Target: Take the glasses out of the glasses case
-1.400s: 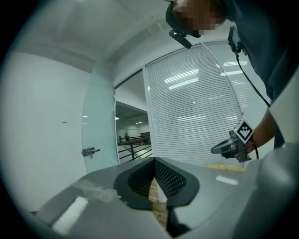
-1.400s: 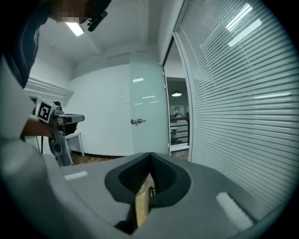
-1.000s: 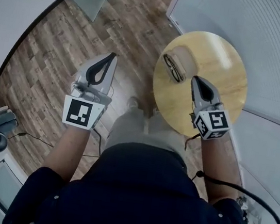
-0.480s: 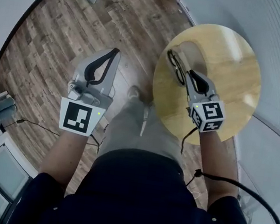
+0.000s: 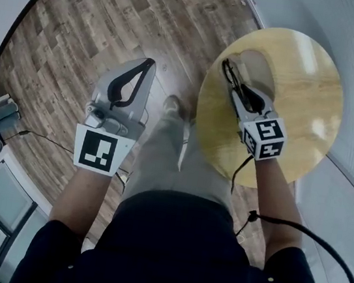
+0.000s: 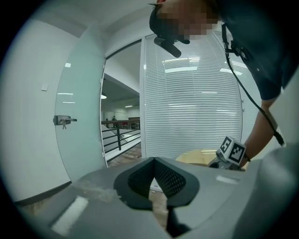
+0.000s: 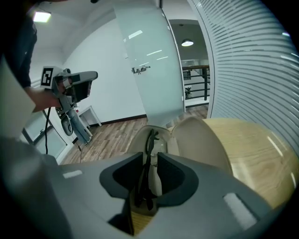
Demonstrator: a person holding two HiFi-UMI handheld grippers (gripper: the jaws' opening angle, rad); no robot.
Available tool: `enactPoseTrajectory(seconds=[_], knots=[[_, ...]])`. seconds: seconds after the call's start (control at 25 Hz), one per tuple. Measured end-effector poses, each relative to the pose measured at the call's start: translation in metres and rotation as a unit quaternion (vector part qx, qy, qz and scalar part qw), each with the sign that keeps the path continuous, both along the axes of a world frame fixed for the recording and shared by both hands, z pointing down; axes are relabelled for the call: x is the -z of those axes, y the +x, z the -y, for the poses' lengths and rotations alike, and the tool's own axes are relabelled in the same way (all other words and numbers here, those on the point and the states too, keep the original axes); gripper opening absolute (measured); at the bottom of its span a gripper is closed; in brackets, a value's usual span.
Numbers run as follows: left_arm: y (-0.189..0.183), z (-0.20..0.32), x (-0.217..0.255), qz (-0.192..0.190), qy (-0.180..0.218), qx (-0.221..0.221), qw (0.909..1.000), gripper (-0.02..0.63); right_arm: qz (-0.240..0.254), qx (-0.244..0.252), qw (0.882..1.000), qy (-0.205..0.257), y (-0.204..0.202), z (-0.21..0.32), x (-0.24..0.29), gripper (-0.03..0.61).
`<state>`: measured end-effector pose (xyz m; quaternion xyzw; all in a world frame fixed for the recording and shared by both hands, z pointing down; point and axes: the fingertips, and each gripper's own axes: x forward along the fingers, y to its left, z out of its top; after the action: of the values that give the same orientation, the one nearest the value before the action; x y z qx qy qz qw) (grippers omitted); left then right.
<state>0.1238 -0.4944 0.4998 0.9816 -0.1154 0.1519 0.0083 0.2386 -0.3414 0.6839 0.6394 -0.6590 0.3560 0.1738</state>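
Right gripper [image 7: 150,157] jaws are clamped on the folded black glasses [image 7: 150,138], which lie inside the open beige oval glasses case [image 7: 198,140], long axis straight ahead along the jaws. Left gripper [image 6: 153,160], jaws together and empty, is well left of the case, so the right is nearer.

Black glasses [image 7: 149,145], beige glasses case [image 7: 202,140], honey-yellow wooden table [image 5: 298,123], brown plank floor [image 5: 79,44]
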Motion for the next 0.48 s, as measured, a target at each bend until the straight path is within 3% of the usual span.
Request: enactPoseTrajectory(seconds=[0.16,0.24,0.48], knots=[[-0.011,-0.001,-0.008,0.010,-0.003,0.007,0.9999,0.005,0.000,0.013,1.000,-0.018,-0.007,0.001,-0.010,0.101],[-0.014,0.000,-0.009,0.011,-0.002,0.009,0.9999,0.005,0.004,0.017,1.000,-0.016,-0.010,0.003,-0.010,0.046],[-0.017,-0.003,-0.007,0.006,0.001,0.011,0.9999,0.005,0.003,0.011,1.000,-0.012,-0.013,0.001,-0.010,0.035]])
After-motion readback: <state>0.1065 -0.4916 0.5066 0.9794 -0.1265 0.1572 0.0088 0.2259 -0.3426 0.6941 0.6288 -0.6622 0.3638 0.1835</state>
